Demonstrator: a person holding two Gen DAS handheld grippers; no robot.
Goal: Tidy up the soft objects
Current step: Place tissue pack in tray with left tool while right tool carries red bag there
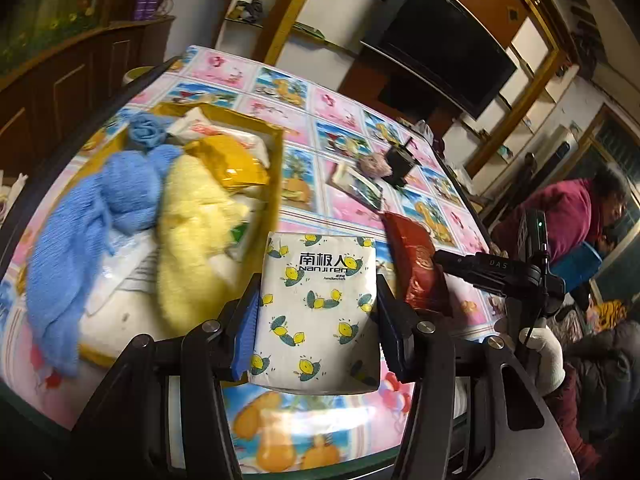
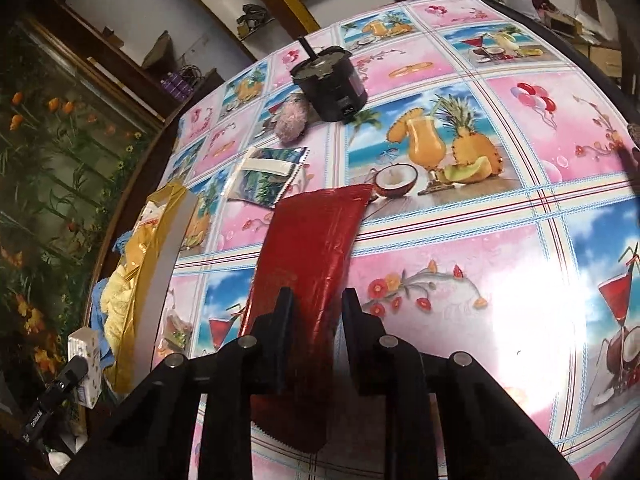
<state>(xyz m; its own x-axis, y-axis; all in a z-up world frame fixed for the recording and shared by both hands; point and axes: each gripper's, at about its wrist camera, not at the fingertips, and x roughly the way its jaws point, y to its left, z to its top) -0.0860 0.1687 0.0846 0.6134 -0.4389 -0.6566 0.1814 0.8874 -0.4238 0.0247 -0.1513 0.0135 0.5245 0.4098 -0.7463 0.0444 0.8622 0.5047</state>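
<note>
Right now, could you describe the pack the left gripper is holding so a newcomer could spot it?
On the fruit-print tablecloth, just right of the yellow box of soft things, the left gripper clamps a tissue pack. It is white with small lemons, unlike the red packet beside it.

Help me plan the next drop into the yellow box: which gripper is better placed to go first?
Left, probably. The left gripper already clamps the tissue pack right beside the yellow box. The right gripper holds the red packet farther from the box, across open tablecloth.
</note>
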